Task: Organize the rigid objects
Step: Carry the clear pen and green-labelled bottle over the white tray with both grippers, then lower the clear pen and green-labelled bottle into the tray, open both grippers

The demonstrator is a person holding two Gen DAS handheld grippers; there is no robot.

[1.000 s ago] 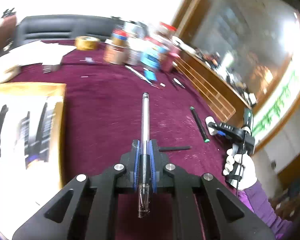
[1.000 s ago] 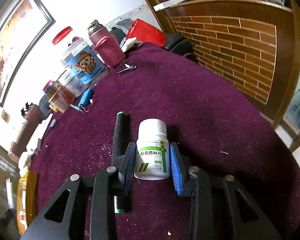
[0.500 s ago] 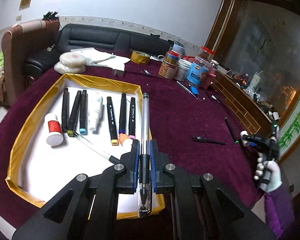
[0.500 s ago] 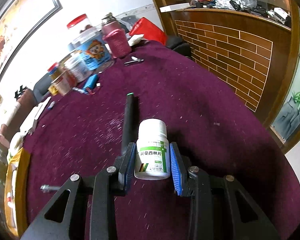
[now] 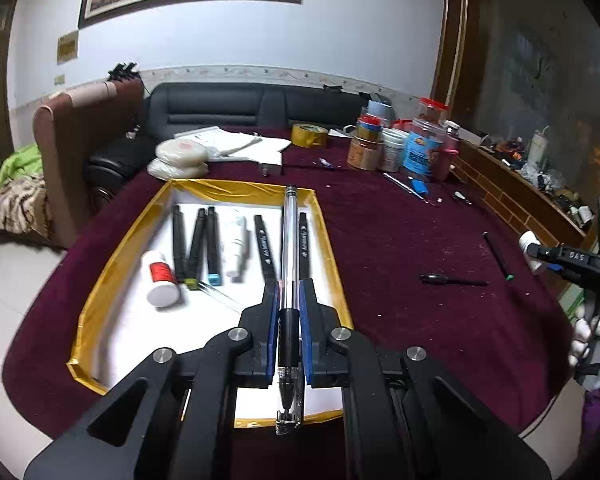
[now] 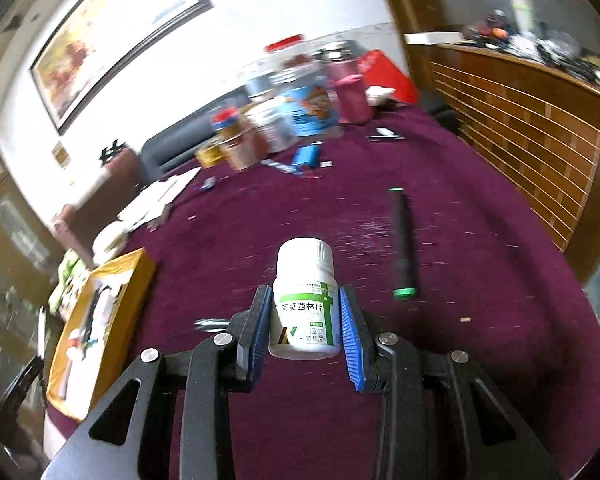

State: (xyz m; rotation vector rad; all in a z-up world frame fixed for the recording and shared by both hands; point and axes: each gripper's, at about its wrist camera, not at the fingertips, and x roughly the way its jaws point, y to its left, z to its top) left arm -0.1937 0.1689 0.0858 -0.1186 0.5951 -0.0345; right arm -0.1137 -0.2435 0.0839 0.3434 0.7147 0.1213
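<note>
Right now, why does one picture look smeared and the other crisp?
Right wrist view: motion blur streaks the jars and tablecloth; only the held pill bottle stays sharp. Left wrist view: mostly crisp, the clear pen sharp, fisheye bending the gold-edged tray.

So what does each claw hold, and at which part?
Left claw: clear pen, near its tip end. Right claw: white pill bottle, by its body.

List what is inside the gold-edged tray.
The gold-edged tray holds black markers, a red-labelled bottle and a white tube. The clear pen and left gripper cover more.
</note>
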